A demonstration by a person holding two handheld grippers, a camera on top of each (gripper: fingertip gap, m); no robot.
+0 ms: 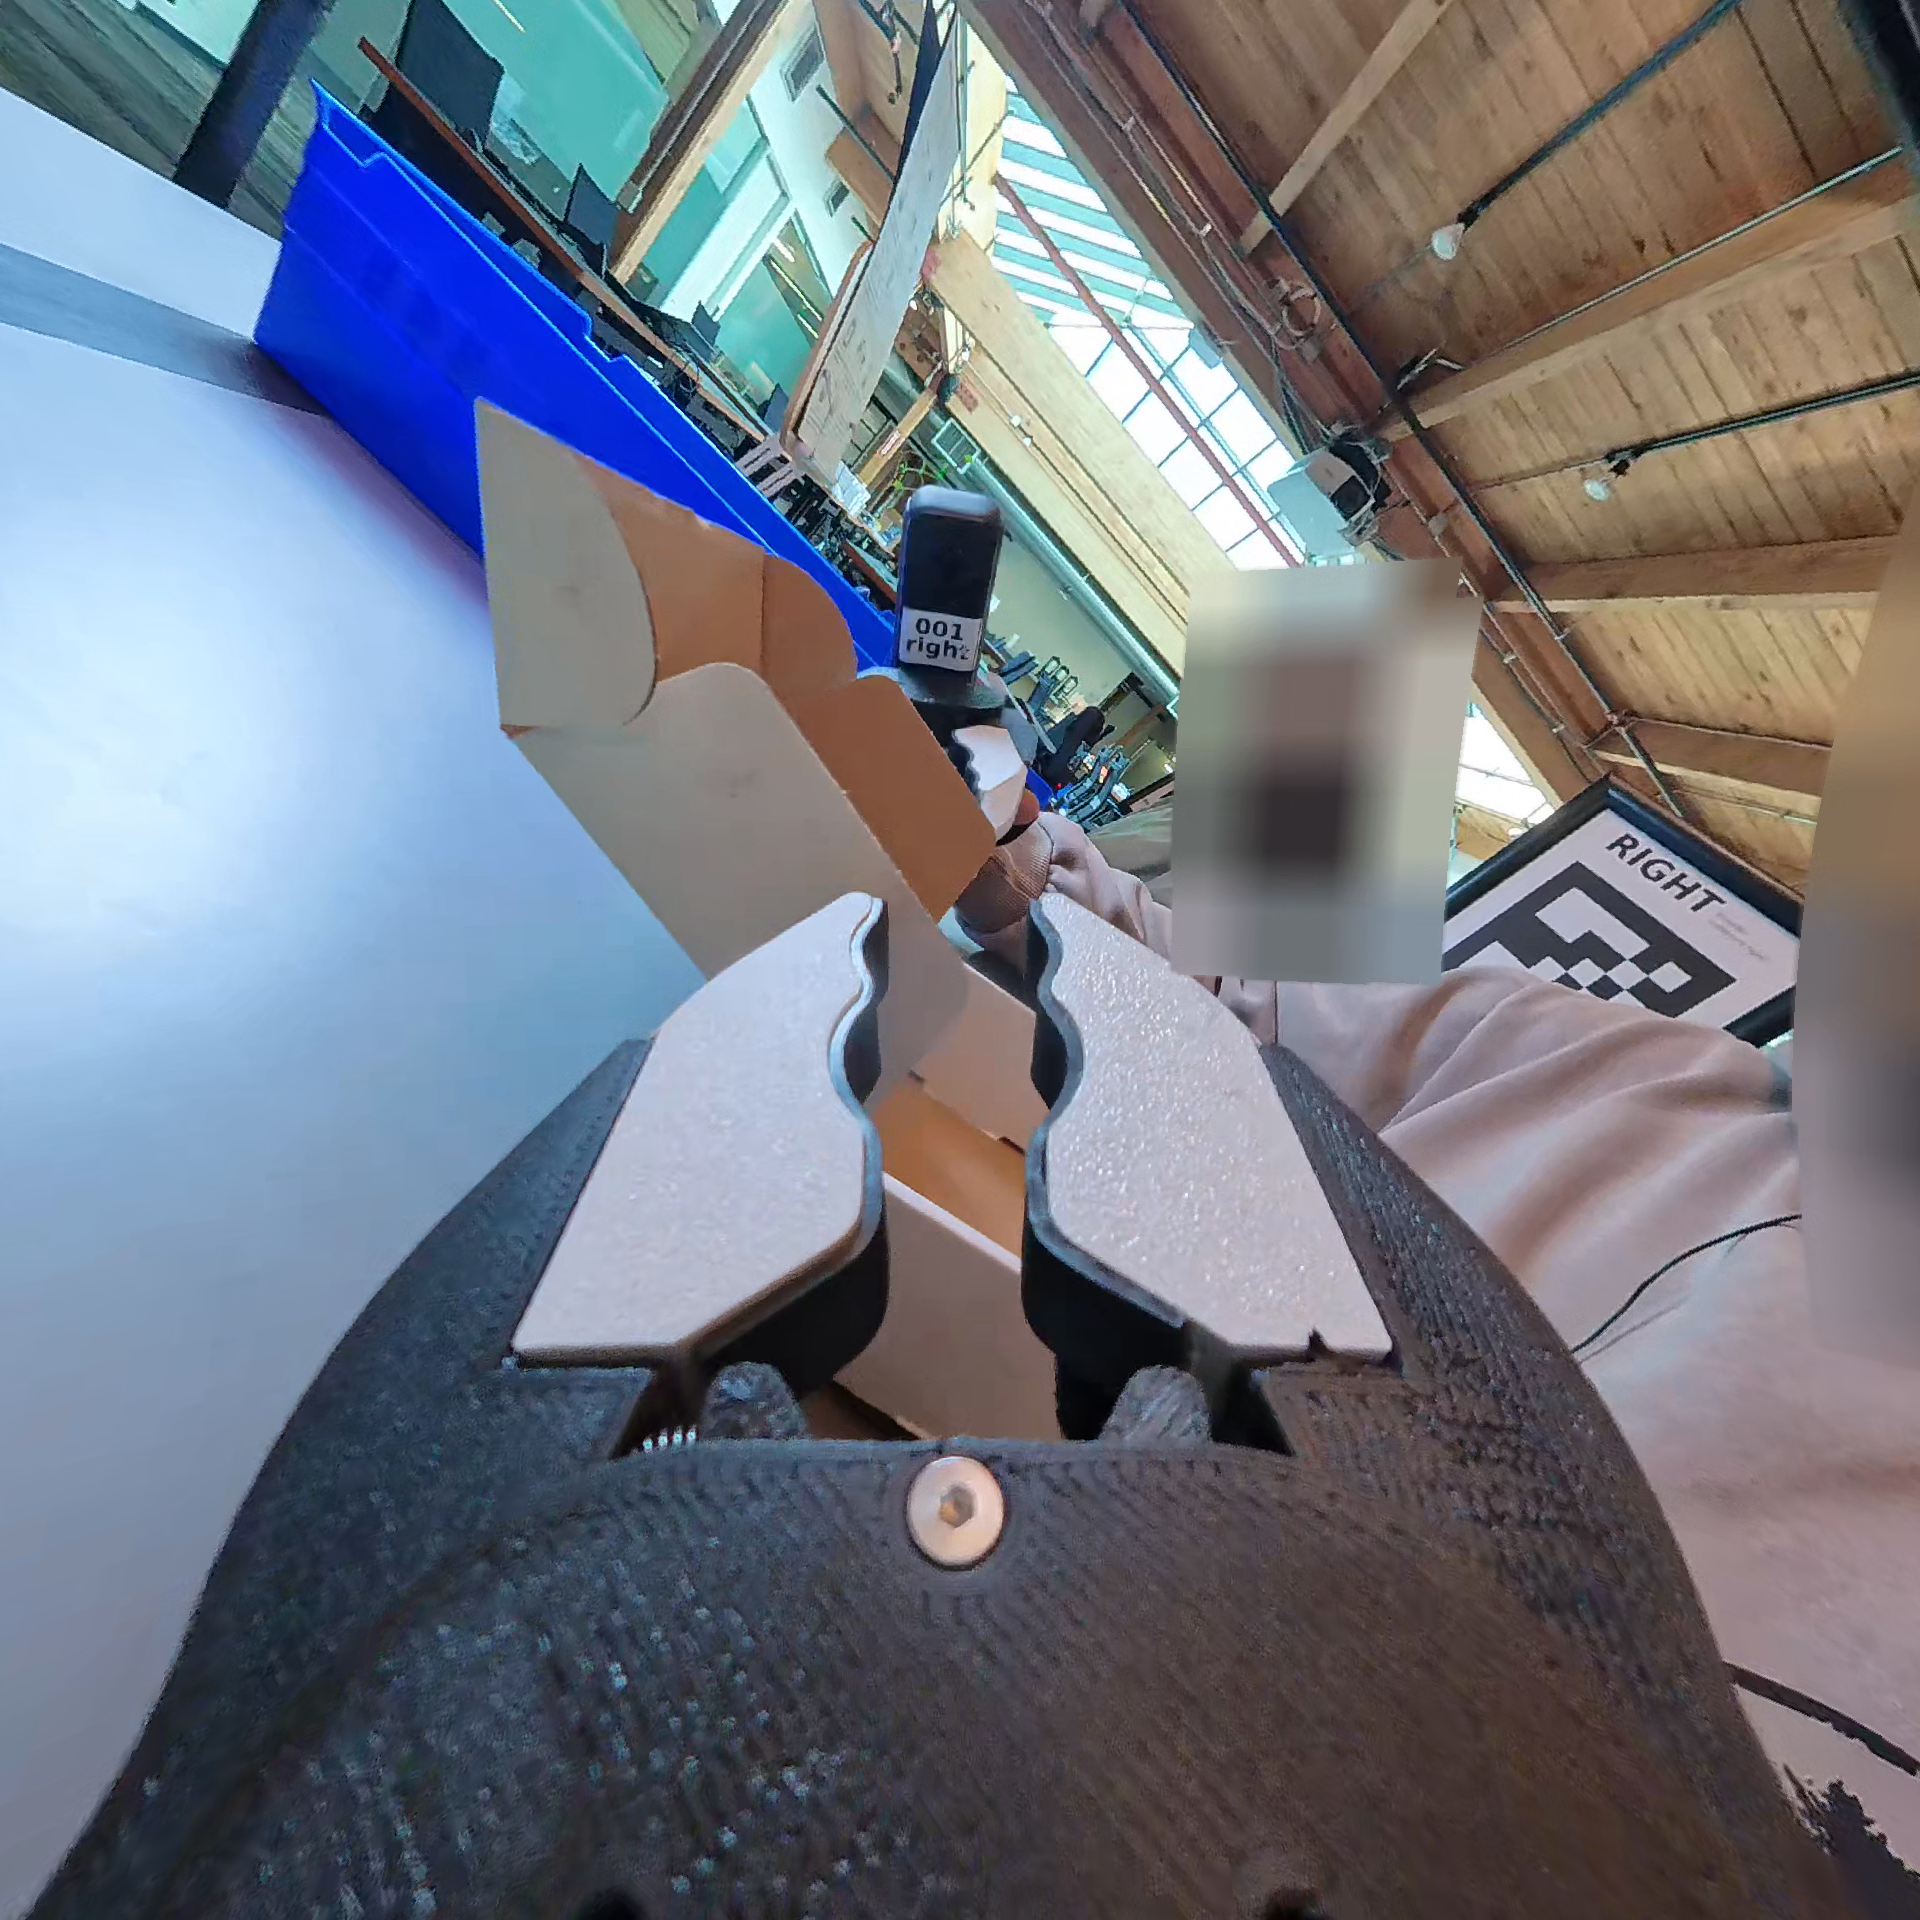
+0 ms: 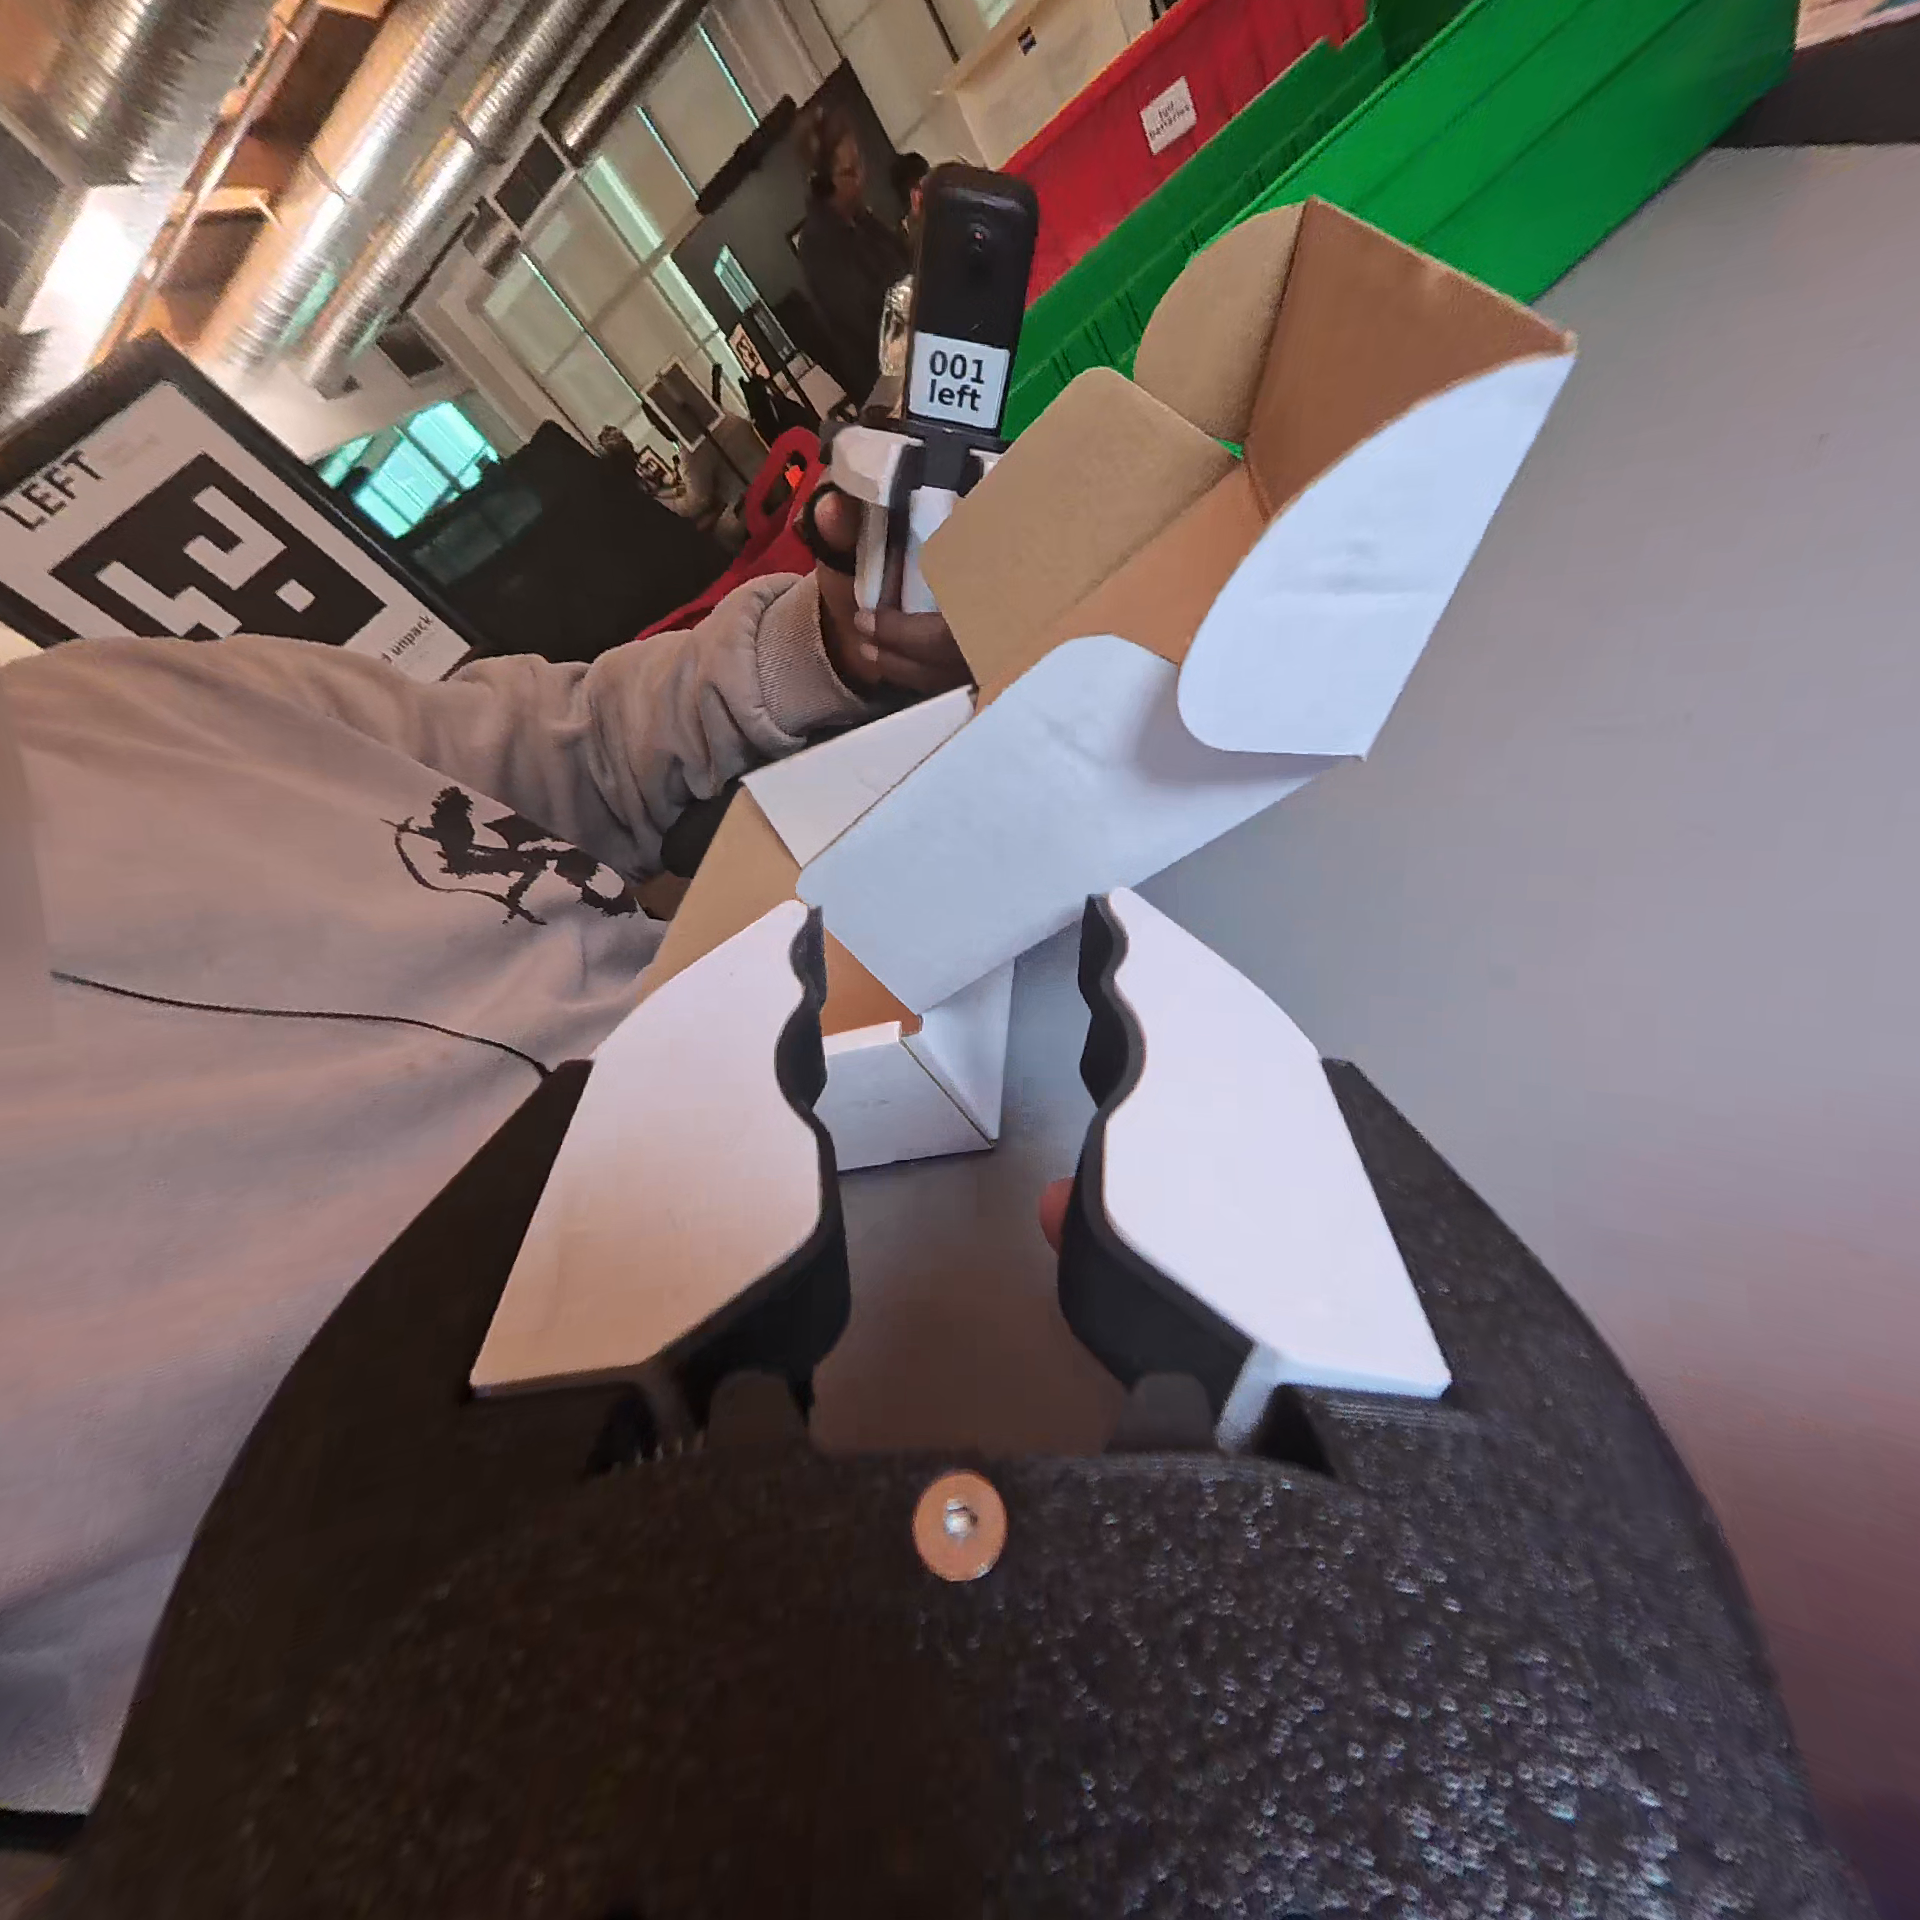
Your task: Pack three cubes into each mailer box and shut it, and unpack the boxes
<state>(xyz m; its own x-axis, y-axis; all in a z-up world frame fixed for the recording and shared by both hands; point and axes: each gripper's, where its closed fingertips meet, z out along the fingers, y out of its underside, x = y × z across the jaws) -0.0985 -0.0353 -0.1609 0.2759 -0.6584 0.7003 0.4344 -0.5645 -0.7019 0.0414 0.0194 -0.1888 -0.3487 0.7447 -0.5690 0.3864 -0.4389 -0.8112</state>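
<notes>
Open mailer box (image 2: 1049, 821) on the table (image 2: 1558, 935), between two grippers.
The left gripper (image 1: 956, 935) and right gripper (image 2: 951, 935) face it from opposite sides, jaws parted, gripping nothing; no cubes show. Thin cardboard: probably light, stiff along folds, easily creased, so take the raised lid (image 2: 1299, 582) by its edge.

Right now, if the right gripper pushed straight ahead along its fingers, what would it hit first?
Probably the mailer box: the right gripper is open, aimed at the box's near corner beneath its raised lid. Depth is unclear.

Blue bin (image 1: 416, 343) on grey table (image 1: 208, 727), green bin (image 2: 1455, 156), red bin (image 2: 1174, 114)
</notes>
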